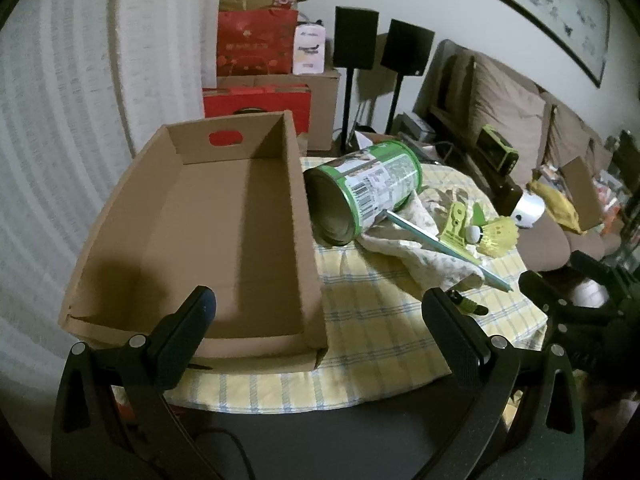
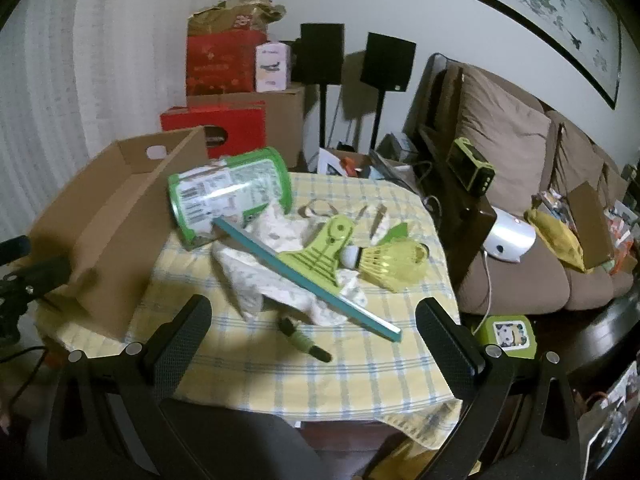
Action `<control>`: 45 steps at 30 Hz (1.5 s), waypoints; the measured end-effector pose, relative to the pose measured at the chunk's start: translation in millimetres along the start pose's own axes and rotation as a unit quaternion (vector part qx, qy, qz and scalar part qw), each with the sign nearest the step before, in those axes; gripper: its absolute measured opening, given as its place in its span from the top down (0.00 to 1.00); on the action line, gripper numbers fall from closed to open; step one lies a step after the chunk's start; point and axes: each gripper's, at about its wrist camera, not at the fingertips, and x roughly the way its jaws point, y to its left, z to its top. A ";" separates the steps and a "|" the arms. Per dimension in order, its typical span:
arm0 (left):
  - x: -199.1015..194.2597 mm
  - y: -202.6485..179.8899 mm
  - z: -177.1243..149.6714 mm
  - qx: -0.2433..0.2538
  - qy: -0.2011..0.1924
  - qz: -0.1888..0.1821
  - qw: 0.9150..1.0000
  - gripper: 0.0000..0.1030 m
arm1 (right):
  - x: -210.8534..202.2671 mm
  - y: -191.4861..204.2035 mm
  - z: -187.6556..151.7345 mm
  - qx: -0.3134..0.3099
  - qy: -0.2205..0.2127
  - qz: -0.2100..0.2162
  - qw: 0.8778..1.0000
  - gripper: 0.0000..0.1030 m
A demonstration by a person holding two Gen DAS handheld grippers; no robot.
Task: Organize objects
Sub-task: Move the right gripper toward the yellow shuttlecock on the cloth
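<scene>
Two grippers, both spread wide and holding nothing. The left gripper [image 1: 318,312] hovers at the near edge of the table, its left finger in front of the box [image 1: 192,216], which has nothing in it. The right gripper [image 2: 314,318] hangs over the near right part of the cloth [image 2: 280,376].

Clutter sits to the right of the box: a can [image 2: 230,194] on its side, bottom end toward the box wall, touching or just beside it (cannot tell which). A rag [image 2: 280,280] lies crumpled under a teal stick [image 2: 308,280], a green clip [image 2: 320,258] and a shuttlecock [image 2: 390,262]. A small marker [image 2: 306,340] lies apart, nearest the right gripper.

Key relation: in the right wrist view the marker sits just ahead of the right fingers, between them, long axis running diagonally from far-left to near-right. The right gripper is plainly the nearer one. Judgement: nothing is packed yet; the marker looks like the easiest first pick, with the jaws turned across its axis, then a carry leftward to the box.
</scene>
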 end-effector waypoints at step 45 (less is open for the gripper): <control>142.0 -173.5 61.1 0.216 0.092 -0.134 0.963 0.01 | 69.7 -167.5 -7.0 0.188 0.054 0.027 0.980 0.30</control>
